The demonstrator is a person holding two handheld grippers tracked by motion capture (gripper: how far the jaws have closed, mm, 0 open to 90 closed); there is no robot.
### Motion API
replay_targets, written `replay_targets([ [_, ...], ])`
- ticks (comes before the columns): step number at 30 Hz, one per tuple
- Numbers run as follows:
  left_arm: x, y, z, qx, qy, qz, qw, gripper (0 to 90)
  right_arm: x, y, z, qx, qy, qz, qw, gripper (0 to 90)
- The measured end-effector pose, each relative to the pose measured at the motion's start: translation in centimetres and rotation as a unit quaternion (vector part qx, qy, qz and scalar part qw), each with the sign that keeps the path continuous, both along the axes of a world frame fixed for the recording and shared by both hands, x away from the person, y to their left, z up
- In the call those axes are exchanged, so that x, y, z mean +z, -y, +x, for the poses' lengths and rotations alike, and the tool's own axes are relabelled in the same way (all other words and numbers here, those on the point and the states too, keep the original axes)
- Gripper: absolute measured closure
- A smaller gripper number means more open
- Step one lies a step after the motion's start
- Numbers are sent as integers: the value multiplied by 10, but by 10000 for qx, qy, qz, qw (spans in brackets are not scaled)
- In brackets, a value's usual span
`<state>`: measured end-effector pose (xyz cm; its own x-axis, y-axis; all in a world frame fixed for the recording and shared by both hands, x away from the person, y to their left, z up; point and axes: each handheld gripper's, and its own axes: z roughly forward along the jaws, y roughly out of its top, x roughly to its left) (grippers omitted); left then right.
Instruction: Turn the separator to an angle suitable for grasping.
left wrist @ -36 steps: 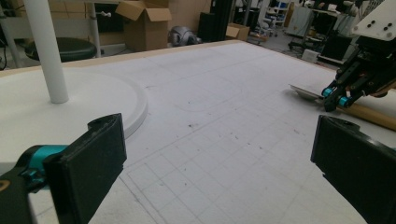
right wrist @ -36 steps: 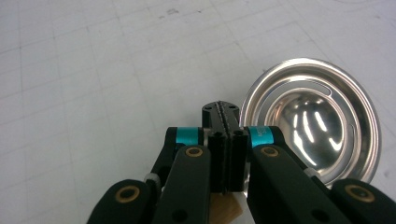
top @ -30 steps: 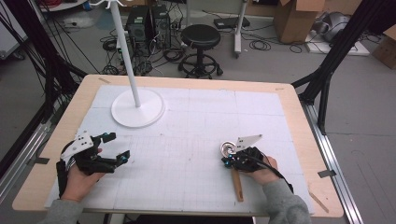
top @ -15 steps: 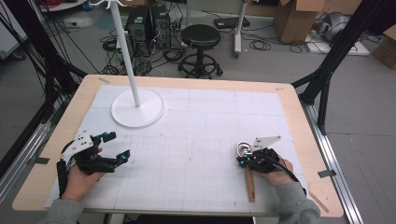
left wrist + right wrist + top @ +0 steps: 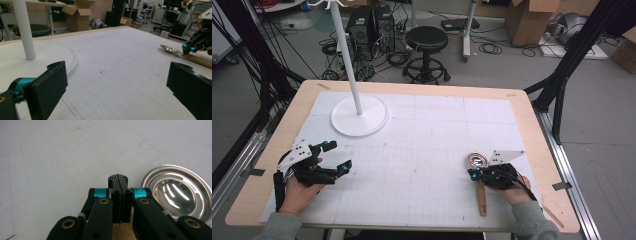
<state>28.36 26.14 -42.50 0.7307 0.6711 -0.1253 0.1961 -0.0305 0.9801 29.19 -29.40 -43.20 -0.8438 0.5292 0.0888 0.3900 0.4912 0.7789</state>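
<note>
At the near right of the table (image 5: pixel 532 125), the right gripper (image 5: pixel 473 174) sits farther toward the right edge than it did a second ago, and the ladle (image 5: pixel 478 172) in its grip has travelled with it. In the earliest frame the steel bowl lay closer to the middle of the white mat (image 5: pixel 427 145); half a second ago it had already shifted rightward, and it now lies a little farther on. The left gripper (image 5: pixel 335 156) has kept its place near the near left corner throughout.

The ladle lies flat on the mat, its long axis running almost straight from the near edge toward the far edge. Its round steel bowl (image 5: pixel 180 192), hollow side up, points toward the far edge, and its wooden handle (image 5: pixel 481 197) trails back toward the near edge, passing beside the person's right hand (image 5: pixel 512 182).

In the right gripper view, the right gripper's jaws are pressed fully together over the wooden handle just behind the bowl, which sits just to the right of the fingertips. The left gripper's jaws stand wide apart with nothing between them, resting low over the mat. From the left gripper view, the base of the white stand (image 5: pixel 55 56) lies just ahead of them.
</note>
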Motion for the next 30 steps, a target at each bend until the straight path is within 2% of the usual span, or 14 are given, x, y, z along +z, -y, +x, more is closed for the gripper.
replay_targets([
  [7,0,1,0,-16,5,-28,10000,38,3,16,-19,-89,-136,255,9995,900],
  [10,0,0,0,-67,19,-97,9999,38,2,22,-30,-71,-173,247,9995,900],
  [14,0,0,0,-53,17,-89,9999,38,0,28,-41,-35,-139,189,9997,900],
  [23,0,1,0,-34,5,-87,10000,38,-3,42,-52,-187,-312,161,9992,900],
  [27,0,1,1,-47,15,-76,10000,38,-8,44,-55,-173,-426,17,9989,900],
  [30,0,0,0,-37,8,-108,9999,38,-11,45,-57,-156,-494,5,9987,900],
])
